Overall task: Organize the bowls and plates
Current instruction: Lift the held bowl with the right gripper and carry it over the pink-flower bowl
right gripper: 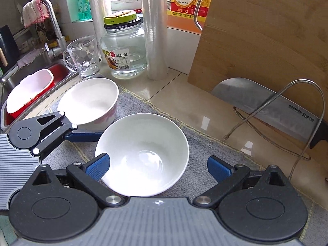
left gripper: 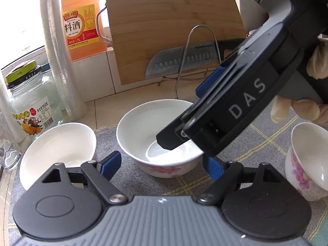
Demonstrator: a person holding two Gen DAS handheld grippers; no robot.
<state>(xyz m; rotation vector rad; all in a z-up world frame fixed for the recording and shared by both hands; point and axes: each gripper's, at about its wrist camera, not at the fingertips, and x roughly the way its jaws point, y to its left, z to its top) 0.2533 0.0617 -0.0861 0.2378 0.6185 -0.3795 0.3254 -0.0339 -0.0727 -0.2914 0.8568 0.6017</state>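
A white bowl with pink flowers [left gripper: 141, 127] stands on a grey mat [left gripper: 256, 143], just ahead of my open left gripper [left gripper: 162, 166] and between its blue pads. My right gripper [left gripper: 184, 116] reaches in from the upper right, held by a gloved hand [left gripper: 297, 110]. One of its fingers dips inside the bowl and the other is beyond the rim. In the right wrist view the same bowl [right gripper: 141, 155] lies between the pads of the open right gripper [right gripper: 158, 168], its left pad over the rim. A second bowl [left gripper: 57, 149] [right gripper: 90, 102] sits to the left. A flowered cup [left gripper: 307, 160] stands at the right.
A wooden cutting board [right gripper: 266, 41] leans on the wall with a cleaver [right gripper: 266, 106] on a wire rack. A glass jar [right gripper: 125, 47], a glass mug [right gripper: 84, 57], rolls of film [right gripper: 153, 30] and a cooking-wine bottle [left gripper: 82, 24] line the back. A sink with a red basin [right gripper: 30, 96] is at the left.
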